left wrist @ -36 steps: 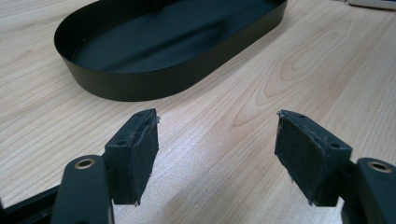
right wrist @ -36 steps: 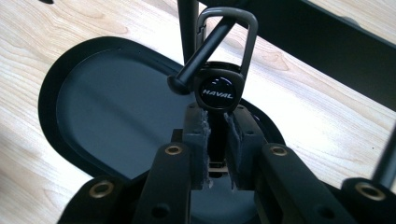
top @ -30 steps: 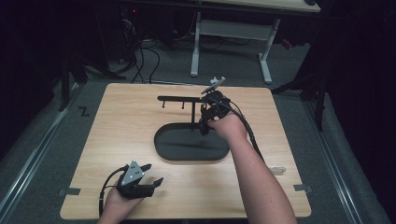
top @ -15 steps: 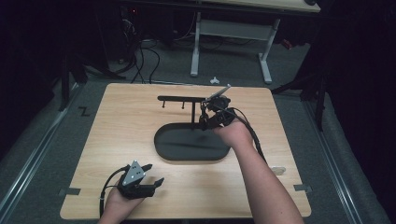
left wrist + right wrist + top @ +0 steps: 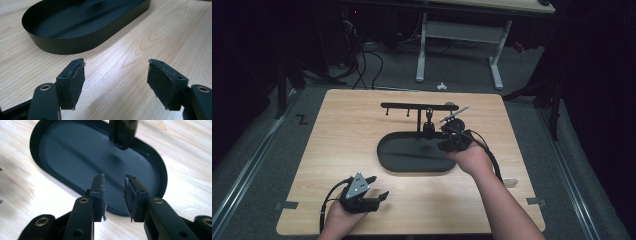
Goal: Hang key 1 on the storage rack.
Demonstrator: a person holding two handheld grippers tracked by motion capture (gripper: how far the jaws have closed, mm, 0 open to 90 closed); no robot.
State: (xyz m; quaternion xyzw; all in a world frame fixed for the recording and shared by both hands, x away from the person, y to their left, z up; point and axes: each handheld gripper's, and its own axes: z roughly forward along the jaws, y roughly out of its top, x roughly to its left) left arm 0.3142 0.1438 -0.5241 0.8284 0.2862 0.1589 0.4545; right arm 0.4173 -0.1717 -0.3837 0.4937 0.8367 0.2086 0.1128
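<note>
— Black on pale wood: we see the oval tray (image 5: pixel 412 160) lying in the middle of the surface (image 5: pixel 337 140), with the T-shaped rack (image 5: pixel 418 106) rising from its far rim. Where is our right claw (image 5: pixel 451 143)?

— We hold it just over the tray's right end. In the right gripper view its jaws stand a little apart with nothing between them; they have just been opening. The small dark piece (image 5: pixel 123 132) hanging from the rack sits beyond the jaws, above the tray floor, apart from the pads (image 5: pixel 130 192).

— And our left claw (image 5: pixel 362 195)?

— We rest it low at the near left of the surface, well apart from the tray. In the left gripper view its jaws stand wide apart over bare wood, empty, with the tray's wall (image 5: pixel 75 47) ahead of them.
</note>
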